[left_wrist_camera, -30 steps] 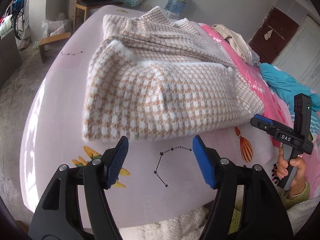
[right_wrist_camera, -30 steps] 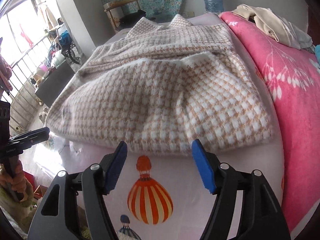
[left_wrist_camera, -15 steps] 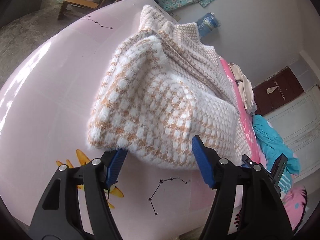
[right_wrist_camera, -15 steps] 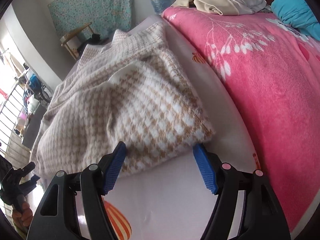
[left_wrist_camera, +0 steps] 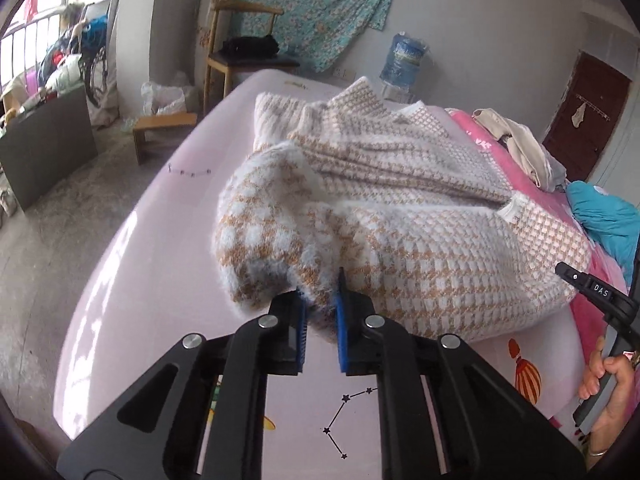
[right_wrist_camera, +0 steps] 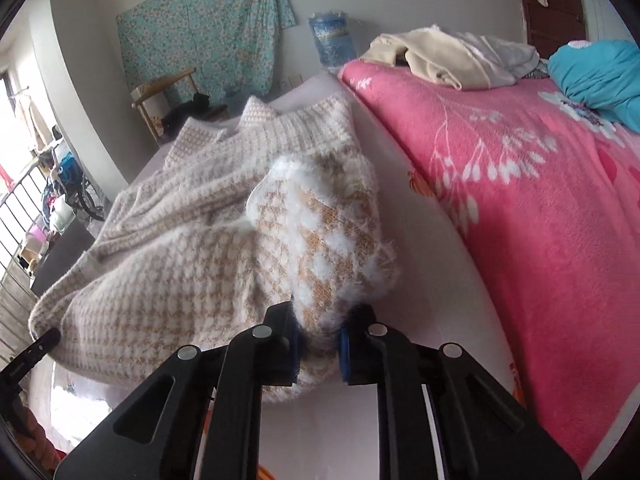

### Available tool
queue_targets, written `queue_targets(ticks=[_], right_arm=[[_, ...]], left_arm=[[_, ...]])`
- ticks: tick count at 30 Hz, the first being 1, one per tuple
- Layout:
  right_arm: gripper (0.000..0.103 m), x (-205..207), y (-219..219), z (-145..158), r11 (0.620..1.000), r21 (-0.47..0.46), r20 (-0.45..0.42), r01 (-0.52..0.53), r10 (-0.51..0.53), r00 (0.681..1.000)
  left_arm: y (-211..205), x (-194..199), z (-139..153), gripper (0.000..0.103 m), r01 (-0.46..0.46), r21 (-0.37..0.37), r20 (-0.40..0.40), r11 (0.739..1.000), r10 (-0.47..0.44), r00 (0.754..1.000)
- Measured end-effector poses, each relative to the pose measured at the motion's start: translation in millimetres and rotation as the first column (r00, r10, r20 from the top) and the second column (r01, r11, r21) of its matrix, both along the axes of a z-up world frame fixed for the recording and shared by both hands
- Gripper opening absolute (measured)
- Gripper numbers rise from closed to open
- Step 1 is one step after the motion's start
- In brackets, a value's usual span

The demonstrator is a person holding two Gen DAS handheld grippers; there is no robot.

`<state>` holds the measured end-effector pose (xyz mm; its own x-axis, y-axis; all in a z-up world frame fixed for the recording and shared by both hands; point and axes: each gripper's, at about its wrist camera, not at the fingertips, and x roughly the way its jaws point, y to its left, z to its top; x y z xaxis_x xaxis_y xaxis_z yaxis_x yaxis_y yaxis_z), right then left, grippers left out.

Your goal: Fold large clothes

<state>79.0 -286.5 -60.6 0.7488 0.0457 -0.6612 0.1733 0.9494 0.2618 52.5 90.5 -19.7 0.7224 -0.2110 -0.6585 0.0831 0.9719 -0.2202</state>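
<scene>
Left wrist view: the left gripper (left_wrist_camera: 320, 300) has just closed on the near left corner of the sweater (left_wrist_camera: 400, 216), which lies on the bed (left_wrist_camera: 132, 280). Right wrist view: the right gripper (right_wrist_camera: 318, 336) has just closed too, pinching the sweater's near right corner beside the pink blanket (right_wrist_camera: 540, 208).

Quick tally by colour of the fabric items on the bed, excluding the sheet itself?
Tan-and-white houndstooth: 1, the sweater, pinched at its near hem by the left gripper and right gripper
Pink: 1, the floral blanket
Cream: 1, the crumpled garment
Pale grey: 1, the cloth beside it
Teal: 1, the bundle
Total: 5
</scene>
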Motion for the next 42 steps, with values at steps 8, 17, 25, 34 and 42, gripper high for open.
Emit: queue_targets(ticks=[8, 17, 25, 34, 42], right_arm=[[0.009, -29.2, 6.0, 40.2, 0.999, -0.004, 0.077, -0.038, 0.038, 0.996], [0.01, -77.9, 6.7, 35.5, 0.995, 0.05, -0.007, -0.089, 0.09, 0.996], [0.055, -59.4, -34.9, -20.1, 0.983, 0.181, -0.264, -0.021, 0.069, 0.962], [0.06, -67.1, -59.0, 24.1, 0.996, 0.078, -0.128, 0.052, -0.042, 0.991], [0.058, -18.5, 46.7, 23.6, 0.952, -0.014, -0.089, -0.305, 0.303, 0.949]], left_arm=[[4.7, -24.9, 52.3, 0.007, 0.057, 0.052, 0.121, 0.997, -0.063, 0.991], [48.6, -59.1, 30.9, 0.009, 0.088, -0.084, -0.093, 0.993, -0.096, 0.991], [107.4, -56.6, -21.7, 0.028, -0.078, -0.188, -0.275, 0.979, 0.024, 0.961], [113.0, -41.6, 19.0, 0.038, -0.082, -0.106, -0.103, 0.991, 0.071, 0.992], [18.3, -6.3, 11.3, 0.038, 0.173, -0.005, -0.086, 0.985, -0.172, 0.981]])
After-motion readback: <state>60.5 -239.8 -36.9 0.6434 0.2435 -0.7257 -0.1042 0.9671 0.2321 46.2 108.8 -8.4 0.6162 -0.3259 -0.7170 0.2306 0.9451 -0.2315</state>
